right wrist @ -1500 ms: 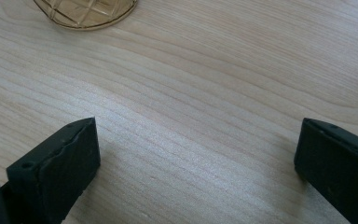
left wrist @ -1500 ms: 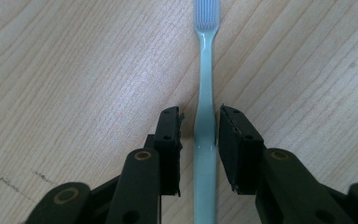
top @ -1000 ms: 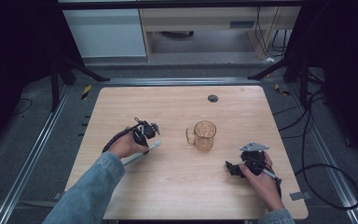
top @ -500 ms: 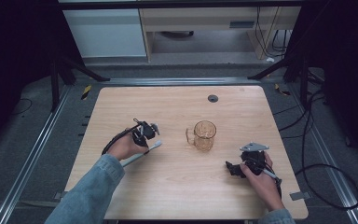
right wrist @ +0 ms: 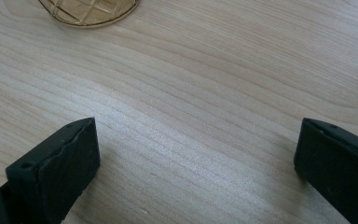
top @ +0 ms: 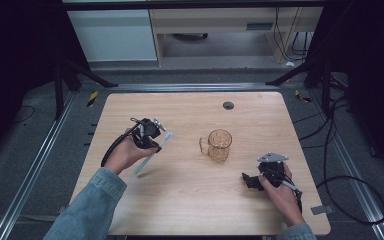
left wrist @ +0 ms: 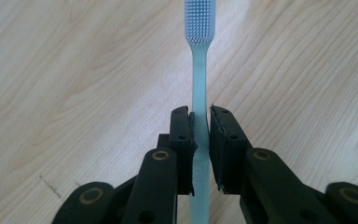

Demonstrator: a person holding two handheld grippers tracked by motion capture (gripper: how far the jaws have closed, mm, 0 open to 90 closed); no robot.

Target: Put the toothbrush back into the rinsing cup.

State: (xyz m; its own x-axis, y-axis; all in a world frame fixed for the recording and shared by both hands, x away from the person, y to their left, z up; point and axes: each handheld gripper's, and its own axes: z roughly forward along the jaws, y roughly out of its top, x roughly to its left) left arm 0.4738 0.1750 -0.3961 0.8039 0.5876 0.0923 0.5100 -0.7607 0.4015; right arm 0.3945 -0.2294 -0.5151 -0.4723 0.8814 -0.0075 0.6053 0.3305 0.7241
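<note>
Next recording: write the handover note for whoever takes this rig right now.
Left gripper: shut on the pale blue toothbrush, gripping its handle, bristle head pointing away, above the table.
Right gripper: open, holding nothing, low over the table near the amber glass mug.
Done: toothbrush gripped.
Left: probably putting the toothbrush into the mug, which stands upright mid-table.

Pale blue-green toothbrush (left wrist: pixel 199 70) with matching bristles, black jaws on both grippers, amber glass mug (top: pixel 219 145) with a diamond-cut pattern, light wood-grain table (top: pixel 190 200), and a faded blue denim sleeve (top: pixel 87 210).
</note>
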